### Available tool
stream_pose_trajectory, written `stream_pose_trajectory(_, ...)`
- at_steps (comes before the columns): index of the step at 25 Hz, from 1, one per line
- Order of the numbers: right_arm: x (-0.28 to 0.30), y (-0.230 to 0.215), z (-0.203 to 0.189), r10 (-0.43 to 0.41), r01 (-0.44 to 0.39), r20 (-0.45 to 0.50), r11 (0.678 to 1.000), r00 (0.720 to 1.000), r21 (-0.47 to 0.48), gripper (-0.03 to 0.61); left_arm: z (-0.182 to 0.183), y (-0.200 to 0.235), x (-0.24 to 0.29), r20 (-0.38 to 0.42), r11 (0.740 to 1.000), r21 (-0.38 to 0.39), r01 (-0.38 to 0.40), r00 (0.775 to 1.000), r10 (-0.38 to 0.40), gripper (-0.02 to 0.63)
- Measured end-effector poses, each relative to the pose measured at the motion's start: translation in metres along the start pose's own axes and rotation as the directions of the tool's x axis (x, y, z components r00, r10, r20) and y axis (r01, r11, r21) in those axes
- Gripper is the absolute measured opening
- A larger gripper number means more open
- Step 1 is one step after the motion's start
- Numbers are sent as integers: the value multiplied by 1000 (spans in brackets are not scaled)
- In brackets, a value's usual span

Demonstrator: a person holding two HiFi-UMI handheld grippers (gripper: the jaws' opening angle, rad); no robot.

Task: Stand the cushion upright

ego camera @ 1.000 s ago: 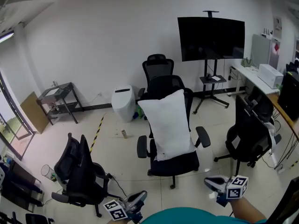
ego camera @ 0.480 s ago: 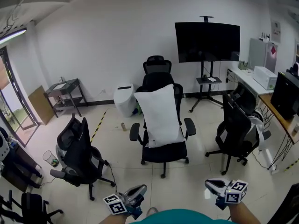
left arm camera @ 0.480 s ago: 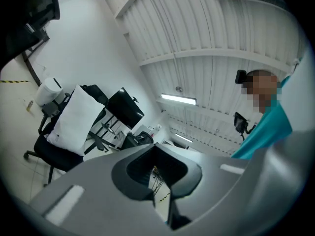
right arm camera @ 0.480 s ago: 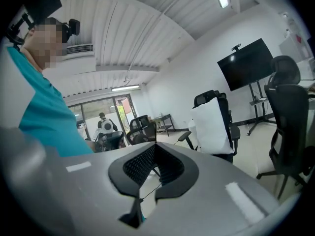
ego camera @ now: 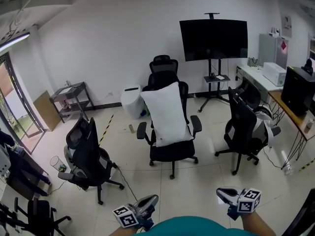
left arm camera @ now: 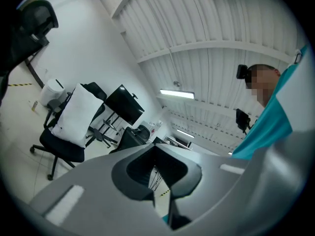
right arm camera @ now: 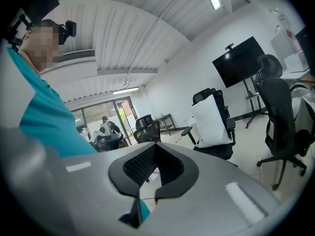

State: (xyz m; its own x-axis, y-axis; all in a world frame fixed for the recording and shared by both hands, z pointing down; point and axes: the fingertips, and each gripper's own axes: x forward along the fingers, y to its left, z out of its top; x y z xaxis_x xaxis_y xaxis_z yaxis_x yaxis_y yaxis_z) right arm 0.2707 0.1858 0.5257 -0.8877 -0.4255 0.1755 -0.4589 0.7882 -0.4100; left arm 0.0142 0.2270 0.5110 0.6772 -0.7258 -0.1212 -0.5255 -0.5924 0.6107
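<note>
Left tool (ego camera: 150,200) sits low by the person's left side, roughly level, its marker cube nearest the body and its jaws pressed together on nothing. Right tool (ego camera: 221,193) matches it across the body, well apart from it, jaws together too, nothing between them. A forearm (ego camera: 257,223) trails behind the right tool, above the teal shirt (ego camera: 187,228).

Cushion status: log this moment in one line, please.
cushion upright on black chair, against its back | left gripper shut, empty, apart from cushion | right gripper shut, empty, apart from cushion
</note>
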Motion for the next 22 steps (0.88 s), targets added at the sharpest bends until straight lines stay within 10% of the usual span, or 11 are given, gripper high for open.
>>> stream_pose_trajectory(22, 97, 76, 7, -18, 19, 5, 997, 1000, -68, 0, 49, 40, -96, -100, 936, 346, -65, 989, 106, 12)
